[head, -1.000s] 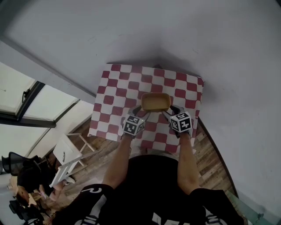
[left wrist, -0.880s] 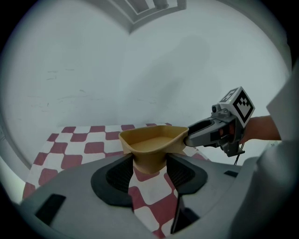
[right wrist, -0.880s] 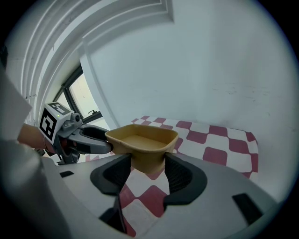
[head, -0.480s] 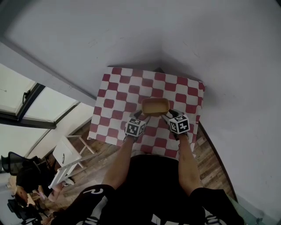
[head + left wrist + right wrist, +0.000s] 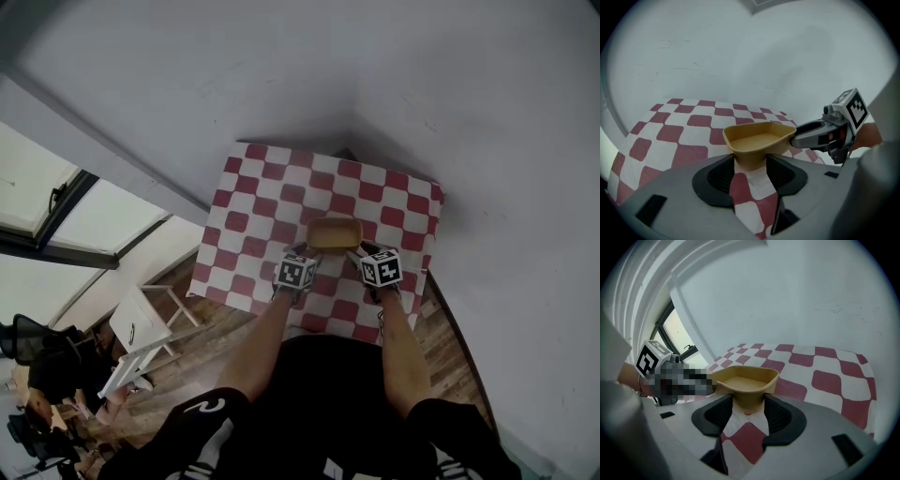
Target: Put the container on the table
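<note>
A tan, shallow plastic container (image 5: 335, 233) hangs low over the red-and-white checked table (image 5: 262, 202), near its front right part. My left gripper (image 5: 309, 255) holds its left end and my right gripper (image 5: 357, 253) its right end. In the left gripper view the container (image 5: 759, 140) has a corner between the jaws of the left gripper (image 5: 750, 165), which are closing on it. The right gripper (image 5: 748, 407) is likewise closing on the opposite corner of the container (image 5: 746, 379). The container looks empty.
The table stands in a corner between two white walls. A window is at the left (image 5: 56, 234). A white stool (image 5: 141, 323) stands on the wooden floor left of the table, with people (image 5: 42, 375) further down left.
Both grippers and the container between them have sunk towards the tabletop. The grip on each end looks the same.
</note>
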